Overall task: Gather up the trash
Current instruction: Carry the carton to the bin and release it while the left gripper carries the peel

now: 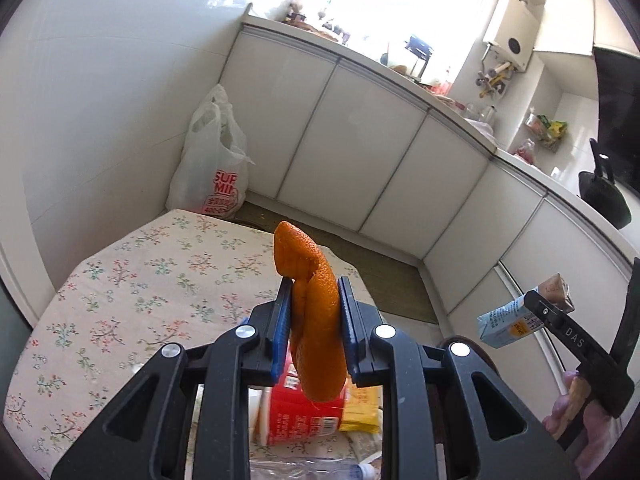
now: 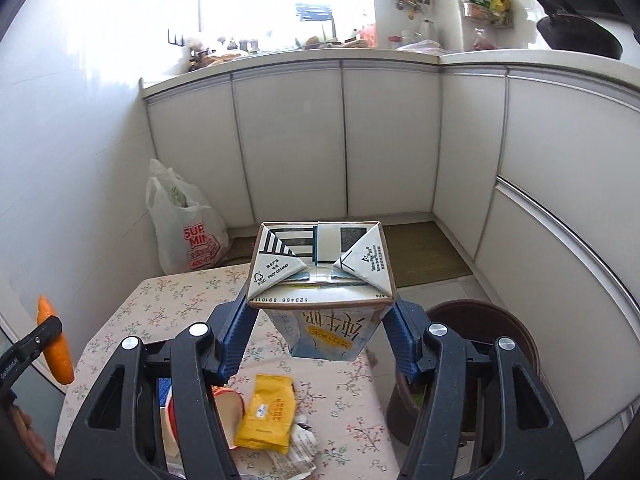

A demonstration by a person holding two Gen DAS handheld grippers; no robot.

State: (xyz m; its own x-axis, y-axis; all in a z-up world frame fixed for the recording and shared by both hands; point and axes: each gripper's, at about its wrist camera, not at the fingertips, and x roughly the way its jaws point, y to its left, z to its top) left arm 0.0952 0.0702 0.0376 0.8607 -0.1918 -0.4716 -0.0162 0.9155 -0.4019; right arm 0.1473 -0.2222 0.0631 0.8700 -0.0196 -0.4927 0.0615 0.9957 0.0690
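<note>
A curled orange peel (image 1: 316,312) stands upright between the blue pads of my left gripper (image 1: 314,292), which is shut on it above the floral-clothed table (image 1: 132,292). My right gripper (image 2: 320,304) is shut on a pale blue milk carton (image 2: 320,276), folded bottom facing the camera, held above the table's right side. The left wrist view catches that carton (image 1: 504,324) at the right, and the right wrist view shows the peel (image 2: 56,344) at the left. On the table (image 2: 344,404) lie a yellow wrapper (image 2: 266,416), a red cup (image 1: 308,412), a clear bottle (image 1: 320,470) and crumpled paper (image 2: 296,452).
A dark brown round bin (image 2: 480,332) stands on the floor to the right of the table. A white plastic shopping bag (image 2: 184,228) sits in the corner against the wall. White cabinets (image 2: 392,140) with a cluttered countertop run behind.
</note>
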